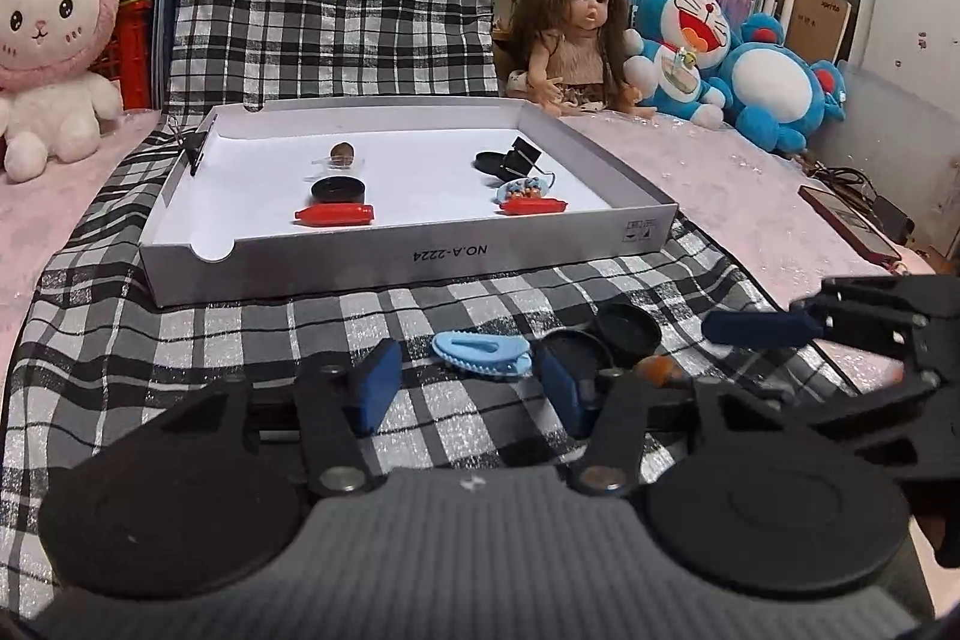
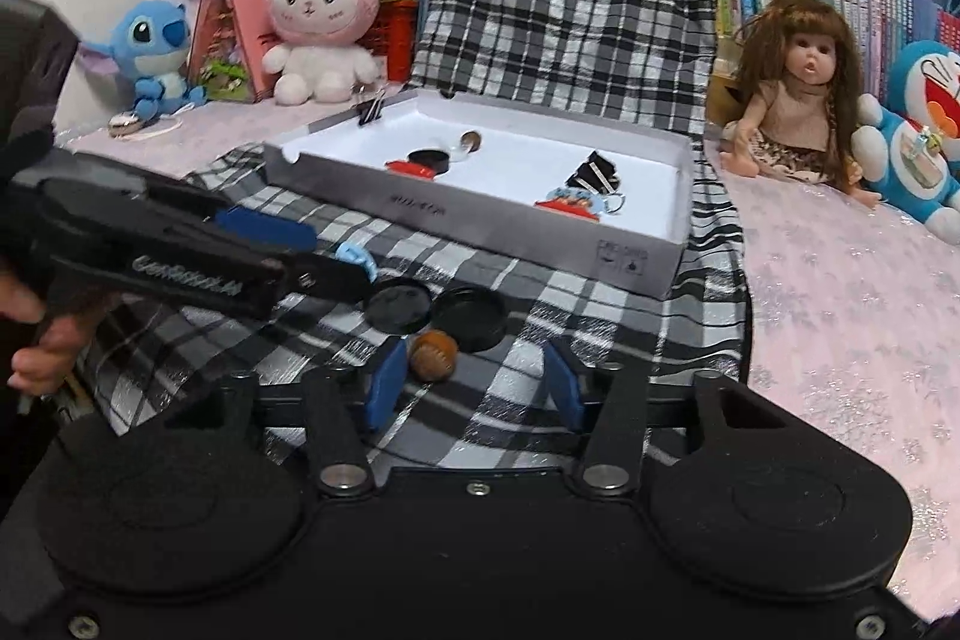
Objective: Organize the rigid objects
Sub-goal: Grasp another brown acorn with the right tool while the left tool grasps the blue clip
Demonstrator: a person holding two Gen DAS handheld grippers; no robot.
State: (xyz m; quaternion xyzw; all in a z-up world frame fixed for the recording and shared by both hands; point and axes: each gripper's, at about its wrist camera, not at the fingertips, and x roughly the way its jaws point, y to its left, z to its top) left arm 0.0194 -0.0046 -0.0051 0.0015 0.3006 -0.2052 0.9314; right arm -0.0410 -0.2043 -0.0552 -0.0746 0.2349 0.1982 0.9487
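A light blue hair clip [image 1: 483, 352] lies on the plaid cloth between the pads of my open left gripper [image 1: 474, 388]. Two black round lids [image 1: 603, 337] lie to its right, also in the right wrist view [image 2: 435, 310]. A brown walnut [image 2: 433, 353] sits against the left pad of my open right gripper [image 2: 474, 391]. The white box [image 1: 414, 253] behind holds red caps [image 1: 335, 215], a black lid, binder clips [image 1: 521, 158], a keyring charm and a nut. The right gripper shows at right in the left wrist view [image 1: 756, 328].
Plaid cloth [image 1: 240, 340] covers a pink sparkly bed surface [image 2: 840, 310]. A doll [image 1: 576, 33], Doraemon plushies [image 1: 744, 63], a pink bunny [image 1: 48, 39] and a Stitch toy [image 2: 153, 51] line the back. A red phone [image 1: 852, 223] lies at right. A binder clip [image 1: 195, 147] grips the box's left rim.
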